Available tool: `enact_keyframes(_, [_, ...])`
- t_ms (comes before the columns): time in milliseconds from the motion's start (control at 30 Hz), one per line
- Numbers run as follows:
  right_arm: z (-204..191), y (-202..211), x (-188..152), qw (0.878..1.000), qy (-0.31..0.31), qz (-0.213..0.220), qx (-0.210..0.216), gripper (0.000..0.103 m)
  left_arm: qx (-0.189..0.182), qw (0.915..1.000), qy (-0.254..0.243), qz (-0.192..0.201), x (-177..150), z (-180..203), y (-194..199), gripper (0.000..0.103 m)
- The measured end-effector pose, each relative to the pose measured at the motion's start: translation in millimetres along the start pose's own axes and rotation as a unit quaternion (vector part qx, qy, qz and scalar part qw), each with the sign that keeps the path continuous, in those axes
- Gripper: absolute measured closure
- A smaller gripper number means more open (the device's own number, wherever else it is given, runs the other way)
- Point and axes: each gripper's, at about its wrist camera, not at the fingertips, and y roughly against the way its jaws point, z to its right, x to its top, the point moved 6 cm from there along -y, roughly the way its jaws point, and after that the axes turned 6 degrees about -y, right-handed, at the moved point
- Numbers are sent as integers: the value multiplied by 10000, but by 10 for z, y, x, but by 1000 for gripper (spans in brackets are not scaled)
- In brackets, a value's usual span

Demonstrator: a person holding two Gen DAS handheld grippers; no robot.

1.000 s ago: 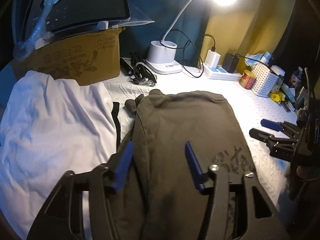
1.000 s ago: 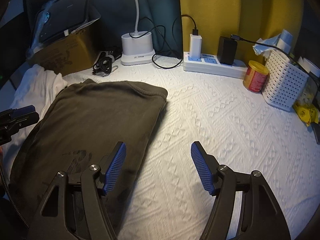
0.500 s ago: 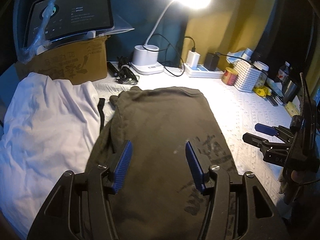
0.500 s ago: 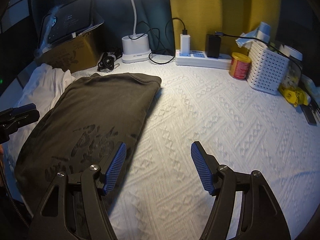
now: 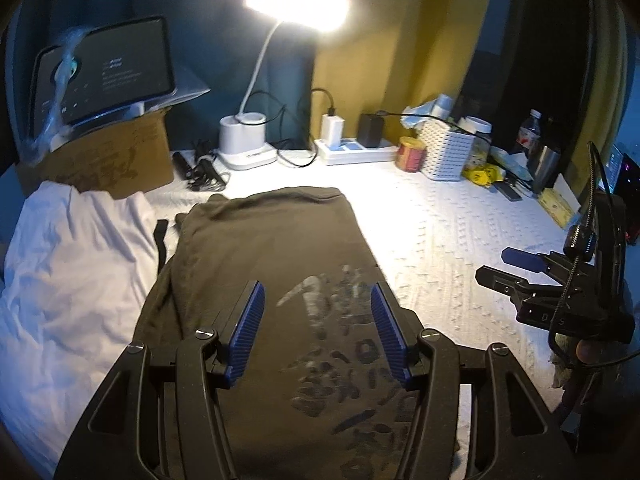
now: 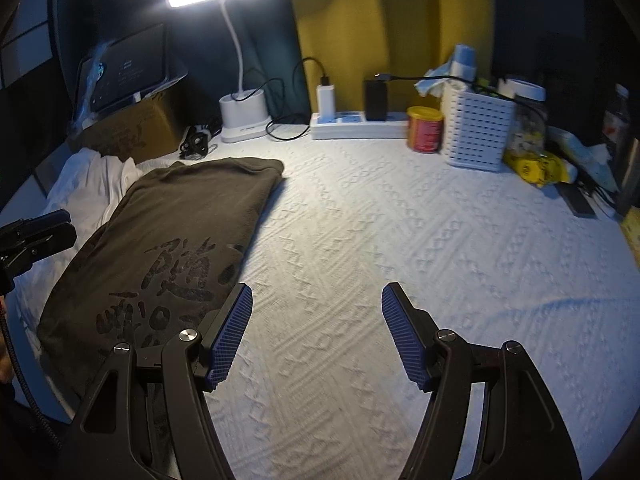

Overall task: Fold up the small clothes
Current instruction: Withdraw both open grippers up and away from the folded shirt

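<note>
both claws are released and grasp nothing: my left gripper (image 5: 316,330) hangs over the printed part of the folded olive shirt (image 5: 264,264) with cloth showing between its blue pads but no pinch, and my right gripper (image 6: 316,332) hovers over bare white bedspread (image 6: 400,220) just right of the shirt's edge. the shirt (image 6: 180,220) lies flat on the bedspread as a long rectangle, its long axis running from me toward the desk lamp (image 5: 248,136), the folded far end pointing at the back wall and the near end running under my left claw. the print on it is large dark brush-style characters, sharper in the right wrist view; i cannot read them for certain. the cardboard box (image 5: 108,160) has printed characters too, too blurred to read. the tablet (image 5: 100,72) on top of the box shows faint lines of text, unreadable. beside the shirt on its left is a crumpled white garment (image 5: 72,264), touching it. only the left view shows the white garment's full spread and my right claw from the side; the right view shows the red tin (image 6: 425,129), the white basket (image 6: 476,136) and the power strip (image 6: 360,126) more clearly, and only a tip of my left claw at its left edge
</note>
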Motion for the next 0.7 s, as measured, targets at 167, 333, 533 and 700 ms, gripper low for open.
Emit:
enact_keyframes(167, [142,206,-36,9997,-83,149,-177,32,-134,9996,-171,166,54,188,78,21])
enact_keyframes(333, [280,370,-49,9990,-161,269,-303,32,-70,9981,-426,450,139,385,217,18])
enact_keyframes(533, [400,586,-39,9974,-226,481,-478,32,63,9960,-375,815,291,484,399,13])
enact_keyframes(700, [443,783,16,9959,-207,671,-571,32,61,9939,-431,1015,399,553,524,1])
